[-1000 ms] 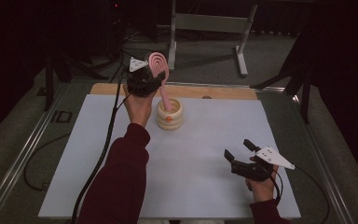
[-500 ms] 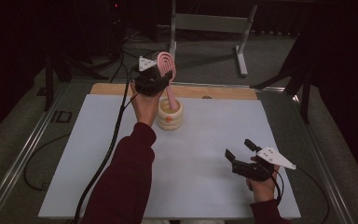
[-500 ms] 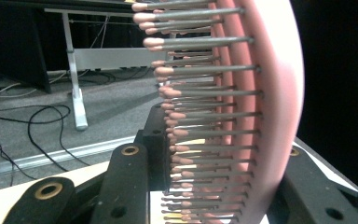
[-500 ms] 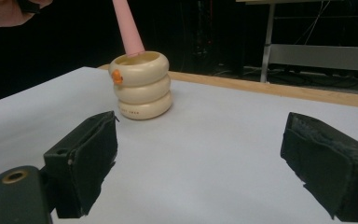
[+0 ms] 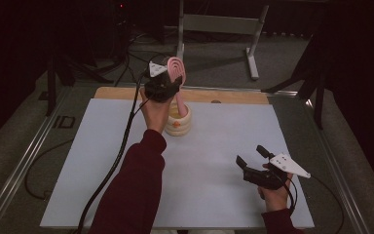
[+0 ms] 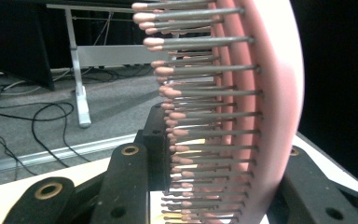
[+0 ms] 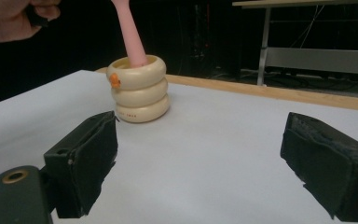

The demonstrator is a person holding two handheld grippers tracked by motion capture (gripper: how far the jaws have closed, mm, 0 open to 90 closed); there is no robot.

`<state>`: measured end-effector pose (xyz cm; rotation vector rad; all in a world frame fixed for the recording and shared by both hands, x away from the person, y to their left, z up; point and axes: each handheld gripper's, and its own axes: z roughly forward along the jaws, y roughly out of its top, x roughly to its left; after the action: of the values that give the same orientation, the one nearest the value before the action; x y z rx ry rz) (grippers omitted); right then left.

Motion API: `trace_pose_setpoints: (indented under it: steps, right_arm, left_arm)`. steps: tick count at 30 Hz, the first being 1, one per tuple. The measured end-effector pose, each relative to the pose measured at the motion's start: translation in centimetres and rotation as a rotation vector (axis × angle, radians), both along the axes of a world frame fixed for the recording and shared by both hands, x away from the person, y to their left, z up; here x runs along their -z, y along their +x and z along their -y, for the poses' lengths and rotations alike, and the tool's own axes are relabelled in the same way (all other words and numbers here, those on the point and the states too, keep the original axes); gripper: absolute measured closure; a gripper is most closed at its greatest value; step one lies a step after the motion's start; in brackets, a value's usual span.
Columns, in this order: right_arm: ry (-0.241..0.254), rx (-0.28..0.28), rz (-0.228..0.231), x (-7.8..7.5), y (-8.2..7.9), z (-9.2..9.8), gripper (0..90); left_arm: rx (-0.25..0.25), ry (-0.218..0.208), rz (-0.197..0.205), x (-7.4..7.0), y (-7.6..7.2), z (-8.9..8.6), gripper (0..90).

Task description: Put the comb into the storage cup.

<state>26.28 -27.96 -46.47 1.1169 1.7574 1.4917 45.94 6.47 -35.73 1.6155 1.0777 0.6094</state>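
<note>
The left tongs (image 5: 168, 87) clench the pink hairbrush (image 5: 177, 73) by its head; its handle end is hidden inside the cream holder (image 5: 177, 122) on the counter (image 5: 214, 161). The right tongs (image 5: 253, 157) gape empty.

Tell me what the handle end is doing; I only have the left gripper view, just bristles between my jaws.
Observer: The pink hairbrush handle sits inside a cream ringed holder on the table.
Operator: Is the handle leaning?
Observer: Yes, it tilts; the left gripper clamps the brush head above the holder.
Operator: And my other hand?
Observer: The right gripper is open, low over the table's near right part, apart from the holder.
</note>
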Motion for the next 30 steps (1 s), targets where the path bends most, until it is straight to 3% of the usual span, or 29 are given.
trace_pose_setpoints:
  steps: [30]
  right_arm:
    - [0.0, 0.011, 0.002, 0.1, 0.0, 0.1, 11.0]
  left_arm:
    - [-0.008, 0.008, -0.033, 2.2, 0.2, 0.8, 64.2]
